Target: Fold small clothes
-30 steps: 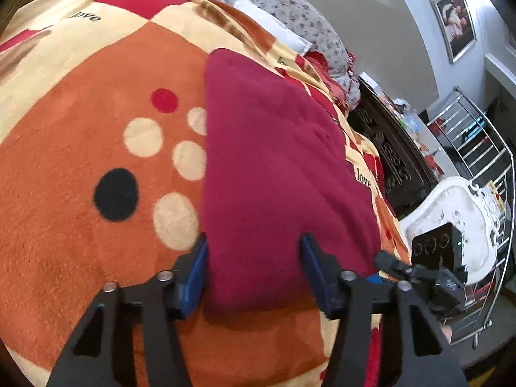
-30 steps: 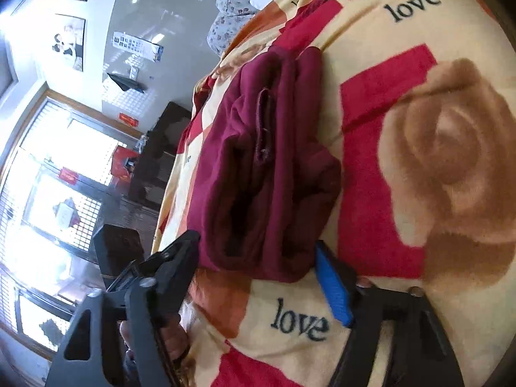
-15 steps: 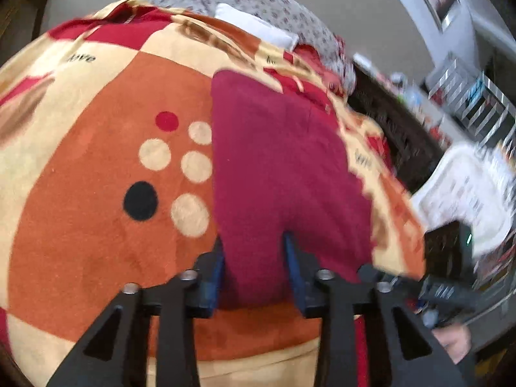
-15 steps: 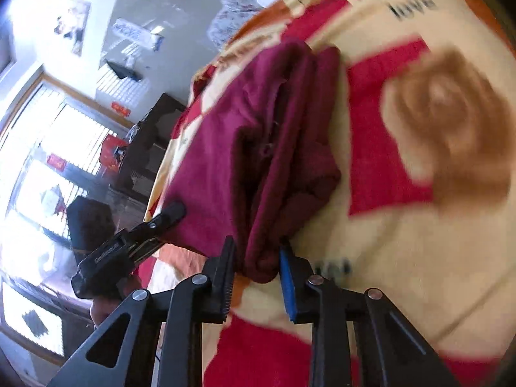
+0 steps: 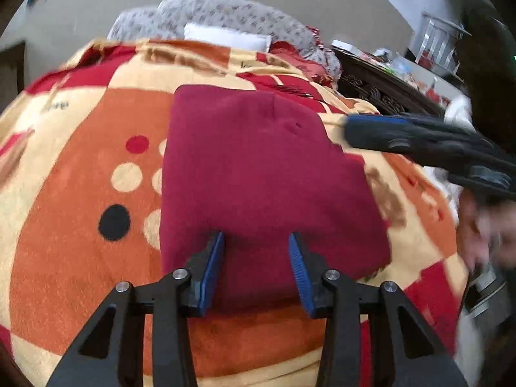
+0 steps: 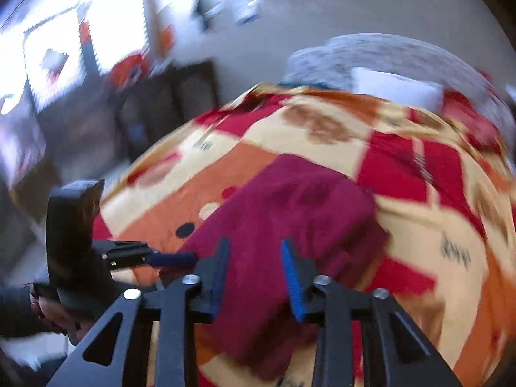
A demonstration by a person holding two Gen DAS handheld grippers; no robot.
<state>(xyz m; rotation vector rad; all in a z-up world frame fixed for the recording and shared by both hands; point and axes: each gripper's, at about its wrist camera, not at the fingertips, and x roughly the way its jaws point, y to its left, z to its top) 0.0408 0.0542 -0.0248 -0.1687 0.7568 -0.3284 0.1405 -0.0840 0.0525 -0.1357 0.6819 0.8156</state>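
A folded dark red garment [image 5: 258, 174] lies on the patterned bed blanket [image 5: 74, 193]. My left gripper [image 5: 256, 269] has its jaws partly apart over the garment's near edge, with the cloth between the blue pads. My right gripper [image 6: 254, 271] also stands with its jaws partly apart around a corner of the same garment [image 6: 290, 219]. The right gripper also shows in the left wrist view [image 5: 403, 142] at the garment's right side. The left gripper shows in the right wrist view [image 6: 151, 256] at the garment's left edge. Both views are blurred.
Grey flowered pillows [image 5: 225, 13] and a white cushion [image 5: 225, 37] lie at the head of the bed. A dark carved cabinet [image 5: 383, 90] stands to the right of the bed. Bright windows [image 6: 64, 51] and dark furniture [image 6: 151, 119] are to the left.
Both grippers closed in on the garment, then their jaws widened again. The right gripper swung round to face along the bed. The garment now lies as a more compact rectangle.
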